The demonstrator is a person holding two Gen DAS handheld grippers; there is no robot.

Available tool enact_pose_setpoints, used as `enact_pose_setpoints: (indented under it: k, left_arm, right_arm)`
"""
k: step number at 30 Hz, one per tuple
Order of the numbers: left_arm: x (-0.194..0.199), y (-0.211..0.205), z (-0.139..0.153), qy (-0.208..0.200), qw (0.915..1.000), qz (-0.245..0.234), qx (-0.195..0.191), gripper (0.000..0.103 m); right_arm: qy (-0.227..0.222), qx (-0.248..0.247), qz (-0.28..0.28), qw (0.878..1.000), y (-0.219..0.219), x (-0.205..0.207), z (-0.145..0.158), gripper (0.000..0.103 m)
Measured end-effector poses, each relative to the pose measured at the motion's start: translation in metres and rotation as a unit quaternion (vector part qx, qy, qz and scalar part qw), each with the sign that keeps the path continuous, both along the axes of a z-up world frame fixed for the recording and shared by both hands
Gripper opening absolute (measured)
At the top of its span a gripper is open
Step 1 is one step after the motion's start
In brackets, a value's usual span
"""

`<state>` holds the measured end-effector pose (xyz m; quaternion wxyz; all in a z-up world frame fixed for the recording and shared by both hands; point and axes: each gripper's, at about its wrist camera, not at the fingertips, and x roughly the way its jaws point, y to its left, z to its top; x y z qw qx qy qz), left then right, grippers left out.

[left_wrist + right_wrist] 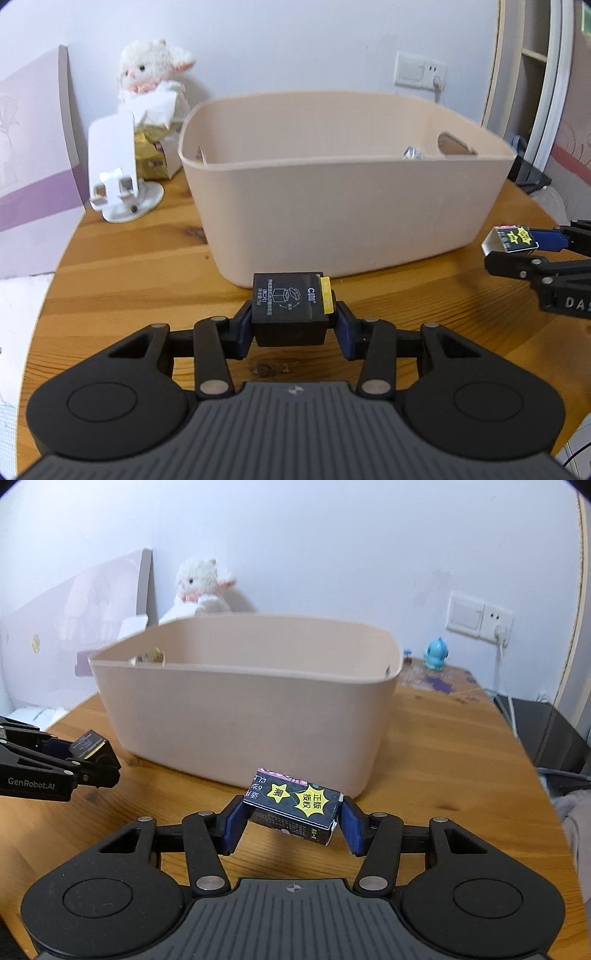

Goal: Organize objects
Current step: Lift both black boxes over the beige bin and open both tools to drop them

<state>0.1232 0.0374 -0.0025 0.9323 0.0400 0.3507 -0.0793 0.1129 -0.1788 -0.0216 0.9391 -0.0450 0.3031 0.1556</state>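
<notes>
My left gripper is shut on a small black box with white print and a yellow tab, held just above the wooden table in front of the beige bin. My right gripper is shut on a dark box with yellow star stickers, held tilted in front of the same bin. In the left wrist view the right gripper and its box show at the right edge. In the right wrist view the left gripper and its black box show at the left edge. A shiny item lies inside the bin.
A white phone stand, a plush lamb and a gold box stand left of the bin. A blue figurine stands at the back right by a wall socket. The round table's edge curves at the left.
</notes>
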Motion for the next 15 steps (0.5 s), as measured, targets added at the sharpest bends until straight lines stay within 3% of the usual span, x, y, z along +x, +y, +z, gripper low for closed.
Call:
enact_pose_setpoints:
  k: [10,15]
  left_arm:
    - [-0.022,0.003,0.053,-0.055,0.9983,-0.017,-0.002,0.047]
    - [-0.015,0.006,0.079,-0.086,0.9962,-0.009,-0.005,0.047]
  right_arm:
    - [-0.061,0.023,0.003,0.998,-0.017,-0.012,0.055,0.051]
    - [-0.094,0.039,0.000,0.995,-0.020,-0.007,0.081,0.051]
